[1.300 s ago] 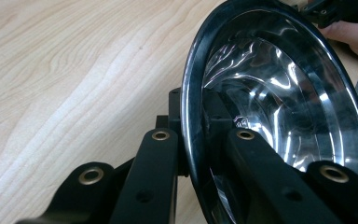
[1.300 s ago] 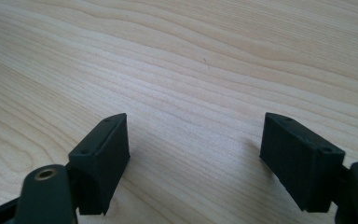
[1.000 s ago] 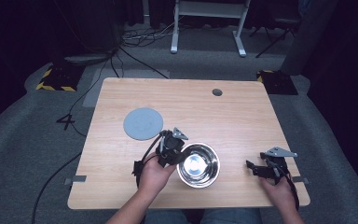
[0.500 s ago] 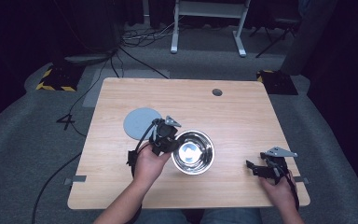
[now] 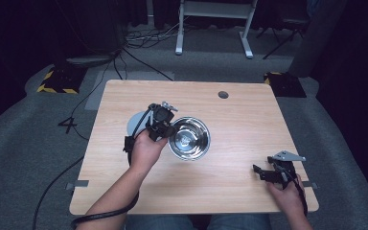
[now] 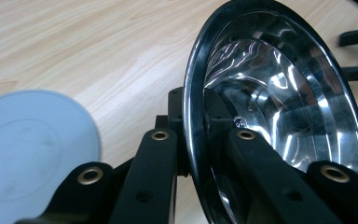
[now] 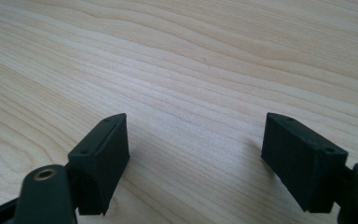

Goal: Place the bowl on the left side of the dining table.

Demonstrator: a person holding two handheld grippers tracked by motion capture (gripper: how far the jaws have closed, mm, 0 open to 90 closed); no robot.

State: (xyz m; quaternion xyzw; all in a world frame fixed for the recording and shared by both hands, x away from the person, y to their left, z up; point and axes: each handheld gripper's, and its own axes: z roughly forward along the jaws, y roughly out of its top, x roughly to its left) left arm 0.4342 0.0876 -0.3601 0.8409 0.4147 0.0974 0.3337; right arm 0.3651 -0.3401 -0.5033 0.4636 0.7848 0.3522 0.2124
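Observation:
A shiny steel bowl (image 5: pixel 189 139) hangs tilted just above the middle of the wooden table (image 5: pixel 249 120). My left gripper (image 5: pixel 166 128) is shut on its left rim. In the left gripper view the bowl (image 6: pixel 284 102) stands on edge, its dark rim pinched between the two black fingers (image 6: pixel 156 154). A flat grey round plate (image 5: pixel 135 123) lies just left of the bowl, partly under the gripper, and shows again as the plate (image 6: pixel 28 144) in that view. My right gripper (image 5: pixel 259 172) rests open near the table's front right corner, with bare wood between its pads (image 7: pixel 102 154).
A small round hole (image 5: pixel 223 94) sits in the table near the far edge. Cables trail off the left side onto the grey floor. A white frame's legs (image 5: pixel 211 28) stand behind the table.
My left gripper has carried the bowl away from the person and to the left, slightly higher, up beside the grey plate. The right gripper has stayed where it was.

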